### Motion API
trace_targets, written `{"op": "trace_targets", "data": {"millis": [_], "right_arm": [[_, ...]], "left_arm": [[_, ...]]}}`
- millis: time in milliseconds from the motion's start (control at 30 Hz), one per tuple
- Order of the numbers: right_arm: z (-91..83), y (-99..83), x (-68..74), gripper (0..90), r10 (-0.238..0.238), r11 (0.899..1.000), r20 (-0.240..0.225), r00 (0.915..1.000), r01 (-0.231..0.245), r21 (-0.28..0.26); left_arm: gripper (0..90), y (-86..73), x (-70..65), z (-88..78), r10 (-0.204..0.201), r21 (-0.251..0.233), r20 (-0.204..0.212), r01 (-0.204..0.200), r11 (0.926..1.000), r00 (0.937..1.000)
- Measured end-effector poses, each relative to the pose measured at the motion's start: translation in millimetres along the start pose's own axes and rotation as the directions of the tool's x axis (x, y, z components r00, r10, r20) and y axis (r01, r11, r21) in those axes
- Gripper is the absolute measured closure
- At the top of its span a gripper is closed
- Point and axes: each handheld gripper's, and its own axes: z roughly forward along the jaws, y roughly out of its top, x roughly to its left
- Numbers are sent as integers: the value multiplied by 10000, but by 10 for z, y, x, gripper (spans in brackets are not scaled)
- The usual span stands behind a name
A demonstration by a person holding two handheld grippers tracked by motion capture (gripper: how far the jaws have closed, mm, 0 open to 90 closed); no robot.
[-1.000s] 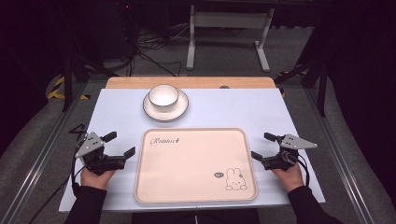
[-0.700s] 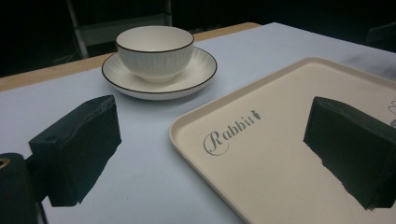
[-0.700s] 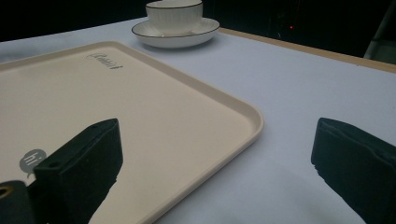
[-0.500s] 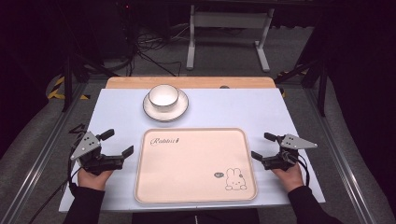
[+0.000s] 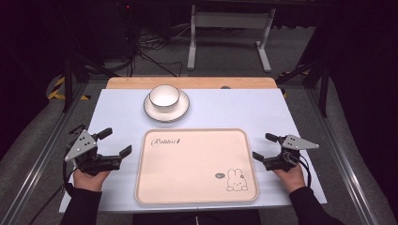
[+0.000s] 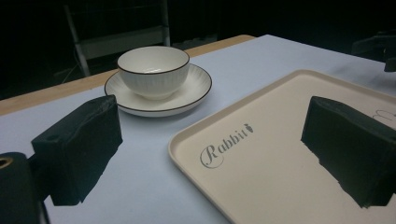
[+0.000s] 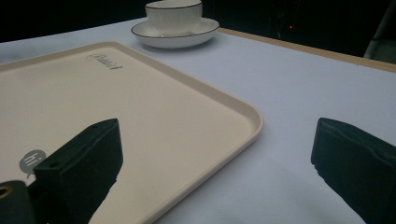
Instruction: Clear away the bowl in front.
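Both claws hover spread and empty beside the tray (image 5: pixel 197 164): the left claw (image 5: pixel 115 143) nearer the bowl (image 5: pixel 164 95) on its saucer (image 5: pixel 166 108) at the surface's far side, ahead and inward; the right claw (image 5: pixel 263 146) farther off.

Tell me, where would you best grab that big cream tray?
Probably by the raised rims of its two short sides. The tray lies flat, too wide for one jaw span. The left gripper and right gripper, both open, already flank those rims and could close in sideways.
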Motion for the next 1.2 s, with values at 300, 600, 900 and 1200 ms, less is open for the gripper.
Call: {"op": "trace_targets", "data": {"millis": [300, 600, 900, 1200], "right_arm": [[0, 0, 0, 27, 3, 10000, 2, 10000, -3, 1], [-1, -1, -1, 27, 15, 10000, -22, 10000, -15, -31], [-2, -1, -1, 27, 24, 10000, -21, 10000, -24, -31], [-1, -1, -1, 27, 22, 10000, -15, 10000, -22, -26]], "left_arm": [[50, 18, 2, 121, 46, 390, 88, -49, 9992, 10000], [43, 106, 48, 346, -171, 627, 15, 169, 9979, 9999], [44, 165, 128, 483, -771, 682, -322, 792, 9945, 9965], [45, 260, 184, 615, -805, 621, -571, 840, 9945, 9951]]}}
